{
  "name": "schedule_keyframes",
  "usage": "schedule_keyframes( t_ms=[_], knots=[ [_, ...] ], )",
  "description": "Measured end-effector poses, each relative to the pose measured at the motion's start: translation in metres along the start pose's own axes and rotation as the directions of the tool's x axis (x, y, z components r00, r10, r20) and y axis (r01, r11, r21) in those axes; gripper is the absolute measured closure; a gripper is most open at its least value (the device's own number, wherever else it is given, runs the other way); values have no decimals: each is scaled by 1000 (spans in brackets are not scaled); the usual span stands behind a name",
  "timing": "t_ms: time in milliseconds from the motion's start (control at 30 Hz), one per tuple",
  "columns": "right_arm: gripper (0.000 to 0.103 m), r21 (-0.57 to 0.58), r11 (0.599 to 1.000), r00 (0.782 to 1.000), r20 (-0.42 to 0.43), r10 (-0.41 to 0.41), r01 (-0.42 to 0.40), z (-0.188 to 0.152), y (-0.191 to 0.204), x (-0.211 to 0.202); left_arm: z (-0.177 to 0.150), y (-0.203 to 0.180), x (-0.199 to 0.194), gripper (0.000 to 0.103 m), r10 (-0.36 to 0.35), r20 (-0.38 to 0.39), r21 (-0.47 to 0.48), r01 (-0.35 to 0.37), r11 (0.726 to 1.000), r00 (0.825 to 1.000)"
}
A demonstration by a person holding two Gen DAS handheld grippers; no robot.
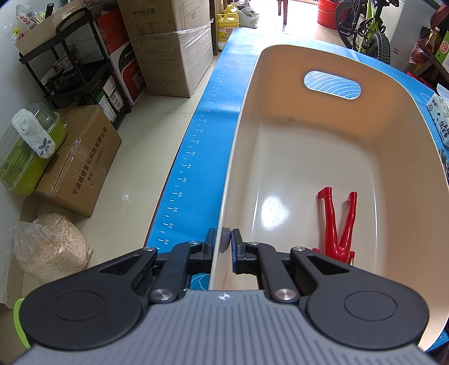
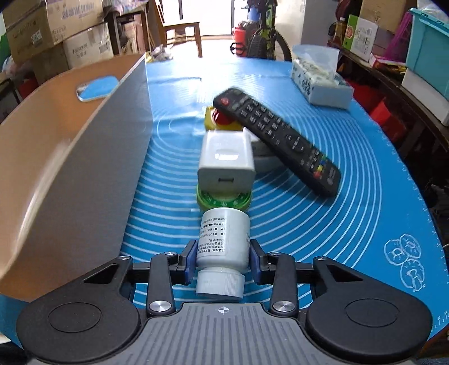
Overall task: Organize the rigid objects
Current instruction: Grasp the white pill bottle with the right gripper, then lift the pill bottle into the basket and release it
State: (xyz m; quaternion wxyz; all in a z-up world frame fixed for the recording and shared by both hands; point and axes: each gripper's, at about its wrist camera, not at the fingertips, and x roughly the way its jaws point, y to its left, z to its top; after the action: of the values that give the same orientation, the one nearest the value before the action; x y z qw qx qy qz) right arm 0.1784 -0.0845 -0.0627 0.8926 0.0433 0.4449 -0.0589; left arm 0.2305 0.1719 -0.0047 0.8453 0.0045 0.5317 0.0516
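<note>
My left gripper (image 1: pixel 223 243) is shut on the near left wall of a beige plastic bin (image 1: pixel 244 118). A red clip-like tool (image 1: pixel 338 221) lies on the bin floor at the near right. My right gripper (image 2: pixel 223 257) is shut on a white medicine bottle (image 2: pixel 224 241), cap toward the camera, held over the blue mat (image 2: pixel 350 210). Ahead of it lie a green round tin (image 2: pixel 224 200), a white charger block (image 2: pixel 226 160), a black remote (image 2: pixel 276 136) propped on other items, and a yellow-and-red object (image 2: pixel 221 120). The bin (image 2: pixel 84 140) stands to the left.
A tissue pack (image 2: pixel 320 80) sits at the mat's far right. Cardboard boxes (image 1: pixel 168 47), a black rack (image 1: pixel 75 67), a green container (image 1: pixel 28 157) and a bag (image 1: pixel 50 247) stand on the floor left of the table. A bicycle (image 1: pixel 364 25) is beyond.
</note>
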Motion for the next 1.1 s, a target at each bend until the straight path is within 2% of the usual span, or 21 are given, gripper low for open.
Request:
schedule_keyframes(
  t_ms=[333, 467, 700, 833, 1100],
  knots=[
    [58, 2, 1000, 990, 138, 30, -30, 25, 1, -40, 0, 0, 0, 91, 0, 0, 0, 0, 1000, 1000],
    [58, -14, 999, 978, 202, 48, -46, 37, 6, -57, 0, 0, 0, 91, 1, 0, 0, -1, 1000, 1000],
    [58, -85, 990, 954, 271, 128, -109, 63, 33, -77, 0, 0, 0, 91, 1, 0, -1, -1, 1000, 1000],
    [58, -148, 978, 942, 279, 186, -150, 77, 60, -77, 0, -1, 0, 91, 2, 0, 0, -2, 1000, 1000],
    [58, -283, 943, 944, 225, 240, -172, 82, 118, -59, -1, 0, 0, 91, 3, 0, 6, -3, 1000, 1000]
  ],
)
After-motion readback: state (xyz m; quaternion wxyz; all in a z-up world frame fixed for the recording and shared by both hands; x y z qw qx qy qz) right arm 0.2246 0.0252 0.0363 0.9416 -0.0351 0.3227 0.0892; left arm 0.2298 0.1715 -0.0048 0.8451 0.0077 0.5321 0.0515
